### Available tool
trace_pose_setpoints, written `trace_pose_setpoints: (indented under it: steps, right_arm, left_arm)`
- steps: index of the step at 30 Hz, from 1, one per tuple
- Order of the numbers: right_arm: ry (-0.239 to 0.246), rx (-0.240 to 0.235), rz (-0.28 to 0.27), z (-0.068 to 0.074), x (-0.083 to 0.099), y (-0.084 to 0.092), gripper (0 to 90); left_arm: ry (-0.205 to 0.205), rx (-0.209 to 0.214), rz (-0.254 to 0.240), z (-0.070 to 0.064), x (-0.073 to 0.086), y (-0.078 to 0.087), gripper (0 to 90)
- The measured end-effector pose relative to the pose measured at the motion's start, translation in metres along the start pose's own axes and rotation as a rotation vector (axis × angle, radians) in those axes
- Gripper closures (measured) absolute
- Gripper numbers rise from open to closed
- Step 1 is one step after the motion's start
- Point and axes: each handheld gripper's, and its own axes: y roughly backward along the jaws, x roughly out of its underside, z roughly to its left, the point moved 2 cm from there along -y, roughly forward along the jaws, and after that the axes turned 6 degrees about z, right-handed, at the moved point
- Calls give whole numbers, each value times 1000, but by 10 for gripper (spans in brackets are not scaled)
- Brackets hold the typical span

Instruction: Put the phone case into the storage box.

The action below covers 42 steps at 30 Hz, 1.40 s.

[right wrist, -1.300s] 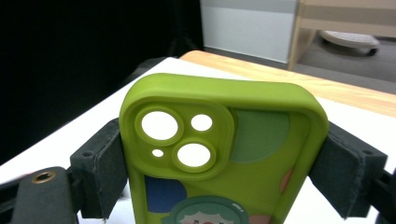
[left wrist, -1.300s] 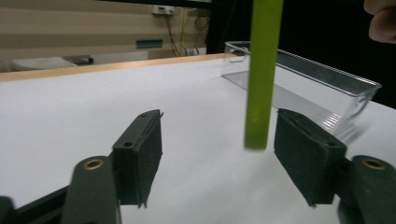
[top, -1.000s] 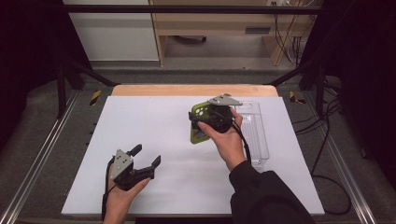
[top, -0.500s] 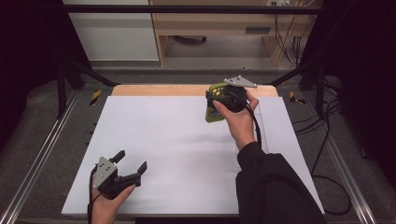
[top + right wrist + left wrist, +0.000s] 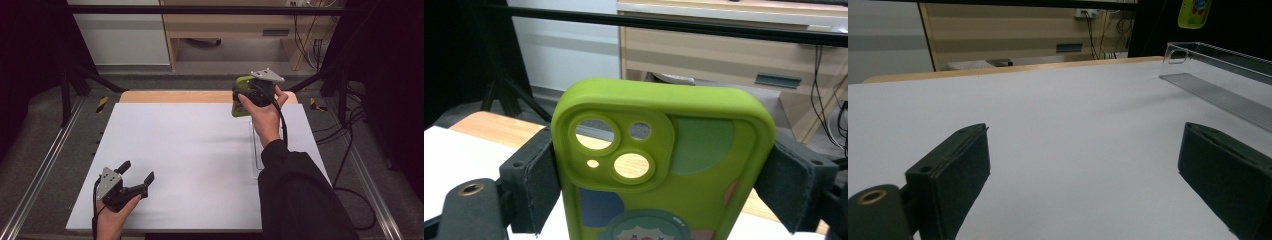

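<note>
High view: the right gripper [image 5: 245, 97] holds a green phone case [image 5: 239, 100] aloft at the table's [image 5: 190, 150] far edge; the clear tray [image 5: 256, 150] below it looks empty, so placement appears pending. The left gripper [image 5: 135, 176] rests idle.

Left gripper view: jaws spread wide, nothing between them.

Right gripper view: jaws clamp the case's [image 5: 664, 155] sides; camera cutouts uppermost, cartoon print lower down.

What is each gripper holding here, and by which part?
The right gripper clamps a green phone case across its two long side edges, just below the camera cutout. The left gripper is open and holds nothing.
</note>
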Motion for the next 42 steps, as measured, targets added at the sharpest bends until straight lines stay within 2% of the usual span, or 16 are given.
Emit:
trace_pose_setpoints:
  steps: [7, 15, 24, 33, 37, 42]
  right_arm:
    - [-13, 24, 5, -18, 3, -5, 155]
    - [-37, 23, -12, -32, 4, -3, 156]
    - [-44, 41, -6, -42, 5, 2, 156]
    - [-58, 63, -3, -57, 9, 4, 156]
    - [-80, 77, -1, -64, 12, 5, 156]
    - [-76, 93, 11, -69, 15, 1, 156]
  left_arm:
    - [-1, 1, -8, 2, 0, -2, 40]
    - [-9, -3, -9, 1, 0, -5, 40]
    - [-19, 0, -3, 0, 0, -7, 42]
    - [-6, -6, -9, 2, 0, -5, 42]
    - [0, -12, -11, 4, 0, -5, 42]
    - [-1, -10, -11, 3, 0, -5, 42]
